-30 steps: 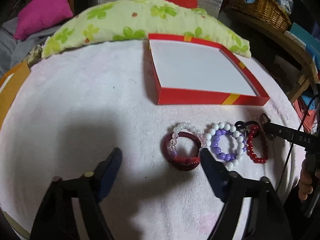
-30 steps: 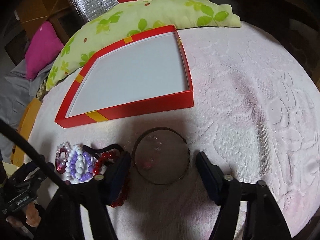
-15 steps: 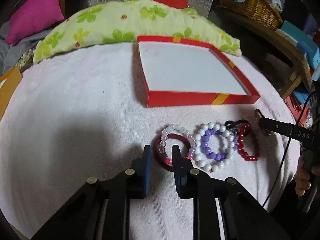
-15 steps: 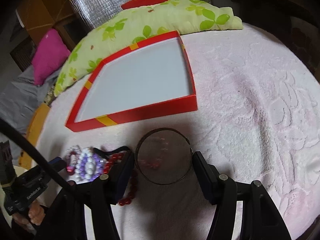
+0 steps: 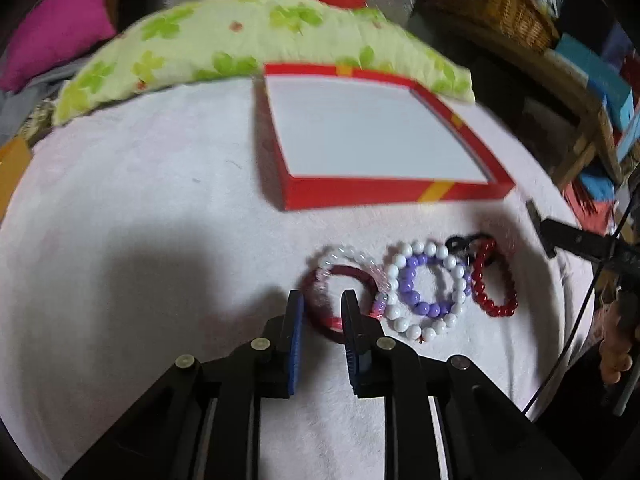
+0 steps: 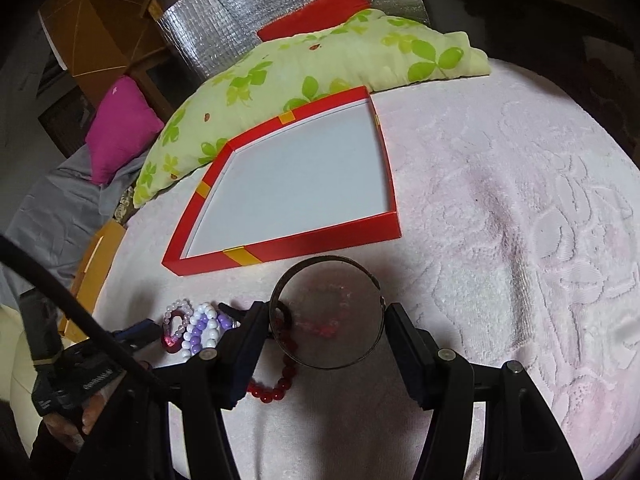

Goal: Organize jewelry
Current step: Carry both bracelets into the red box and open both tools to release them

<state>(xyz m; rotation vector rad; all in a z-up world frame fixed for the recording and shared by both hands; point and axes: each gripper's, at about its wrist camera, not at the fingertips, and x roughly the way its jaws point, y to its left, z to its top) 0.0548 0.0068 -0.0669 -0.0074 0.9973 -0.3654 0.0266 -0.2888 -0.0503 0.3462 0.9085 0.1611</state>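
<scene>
Bracelets lie in a short row on the pink towel (image 5: 160, 240), at about 5 o'clock from the red box (image 5: 384, 194), their row running roughly parallel to the box's near wall. From the left in the left wrist view: a dark red bangle (image 5: 344, 272) with a clear bead bracelet (image 5: 344, 254) lying across it, a white bead bracelet (image 5: 416, 248) ringing a purple bead bracelet (image 5: 412, 276), a black loop (image 5: 460, 242), then a red bead bracelet (image 5: 492, 308) whose long axis runs from 12 to 6 o'clock.

The left gripper (image 5: 322, 316) is nearly closed, its jaws straddling the near rim of the dark red bangle; whether the pads actually press the rim cannot be told.

The right gripper (image 6: 326, 326) stands about half open and holds a thin dark hoop (image 6: 326, 260) by its two sides, the ring facing the camera, raised above the towel just near the box's near wall. The right wrist view shows the red bead bracelet through it.

A green leaf-print pillow (image 6: 320, 64) lies at 12 o'clock beyond the box. No legible writing is visible.
</scene>
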